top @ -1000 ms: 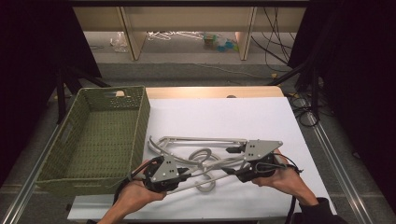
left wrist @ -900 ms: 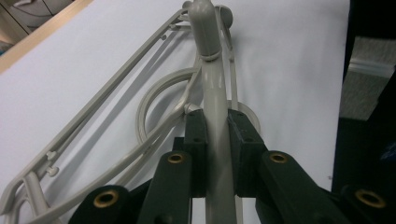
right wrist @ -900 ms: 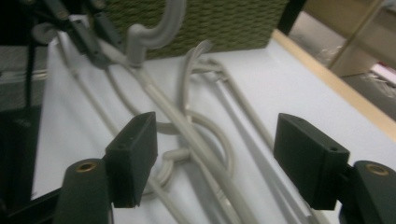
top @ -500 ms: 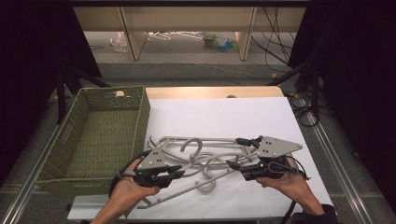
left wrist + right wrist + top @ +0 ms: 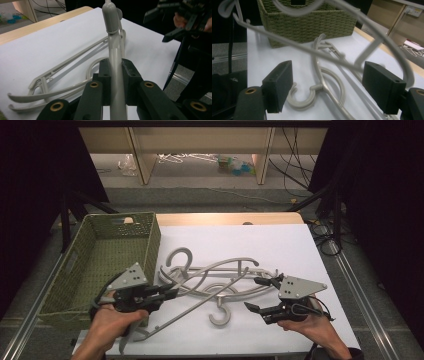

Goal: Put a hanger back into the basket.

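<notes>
The left gripper (image 5: 167, 293) clamps a grey plastic hanger (image 5: 115, 75) to lift it toward the green woven basket (image 5: 107, 252); the right gripper (image 5: 262, 295) is released

High view: fixed above the near edge, looking forward and down over the white-covered table (image 5: 300, 245) | left gripper view: close, low, facing along its jaws across the table | right gripper view: close, low, facing the green woven basket (image 5: 312, 22) | shared: the pile of grey plastic hangers (image 5: 220, 280) (image 5: 75, 72) (image 5: 324, 77).
</notes>
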{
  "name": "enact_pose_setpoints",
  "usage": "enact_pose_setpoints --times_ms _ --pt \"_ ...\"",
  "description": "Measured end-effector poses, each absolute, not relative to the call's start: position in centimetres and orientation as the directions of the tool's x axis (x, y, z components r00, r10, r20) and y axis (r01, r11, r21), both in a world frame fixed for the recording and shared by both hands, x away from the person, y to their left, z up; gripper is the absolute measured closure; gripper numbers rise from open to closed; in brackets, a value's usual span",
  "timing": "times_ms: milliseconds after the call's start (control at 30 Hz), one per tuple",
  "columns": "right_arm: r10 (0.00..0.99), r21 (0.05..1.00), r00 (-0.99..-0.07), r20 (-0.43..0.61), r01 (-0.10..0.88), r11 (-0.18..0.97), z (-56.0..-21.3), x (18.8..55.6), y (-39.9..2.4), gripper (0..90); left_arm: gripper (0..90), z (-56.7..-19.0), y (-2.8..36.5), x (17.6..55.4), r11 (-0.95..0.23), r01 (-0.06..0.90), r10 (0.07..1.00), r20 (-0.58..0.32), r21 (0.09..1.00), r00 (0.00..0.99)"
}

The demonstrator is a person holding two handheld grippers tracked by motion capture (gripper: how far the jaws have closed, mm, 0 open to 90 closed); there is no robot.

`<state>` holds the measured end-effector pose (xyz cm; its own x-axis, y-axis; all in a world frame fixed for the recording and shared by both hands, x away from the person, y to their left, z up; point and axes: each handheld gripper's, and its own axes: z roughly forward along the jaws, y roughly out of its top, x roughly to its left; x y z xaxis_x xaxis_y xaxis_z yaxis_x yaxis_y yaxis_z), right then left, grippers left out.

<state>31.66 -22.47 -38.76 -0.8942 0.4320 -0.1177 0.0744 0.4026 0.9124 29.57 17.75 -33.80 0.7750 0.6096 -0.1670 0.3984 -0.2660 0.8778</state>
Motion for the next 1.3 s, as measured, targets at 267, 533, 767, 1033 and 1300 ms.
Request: enact_pose_setpoints --times_ms 267,533,767,1033,1300 --pt "0.414 0.899 -0.905 -0.103 0.093 0.428 -39.8 31.9 -21.9 25.7 79.0 -30.1 22.1 29.7 -0.272 0.349 0.692 -0.07 0.897 0.718" --pt "0.418 0.891 -0.905 -0.081 0.122 0.437 -40.5 32.2 -21.8 25.7 78.9 -28.6 26.9 31.4 -0.255 0.365 0.802 -0.015 0.896 0.597" --pt "0.419 0.885 -0.905 -0.077 0.131 0.448 -40.8 32.4 -21.8 25.7 79.0 -28.8 30.3 33.1 -0.206 0.414 0.86 -0.037 0.887 0.508" --pt "0.414 0.881 -0.907 -0.074 0.135 0.454 -40.9 32.6 -21.8 25.7 78.9 -29.4 32.6 34.7 -0.177 0.438 0.885 -0.052 0.881 0.463" --pt "0.412 0.879 -0.908 -0.074 0.136 0.457 -41.0 32.6 -21.8 25.9 79.0 -30.1 34.6 35.8 -0.157 0.461 0.898 -0.069 0.873 0.435"
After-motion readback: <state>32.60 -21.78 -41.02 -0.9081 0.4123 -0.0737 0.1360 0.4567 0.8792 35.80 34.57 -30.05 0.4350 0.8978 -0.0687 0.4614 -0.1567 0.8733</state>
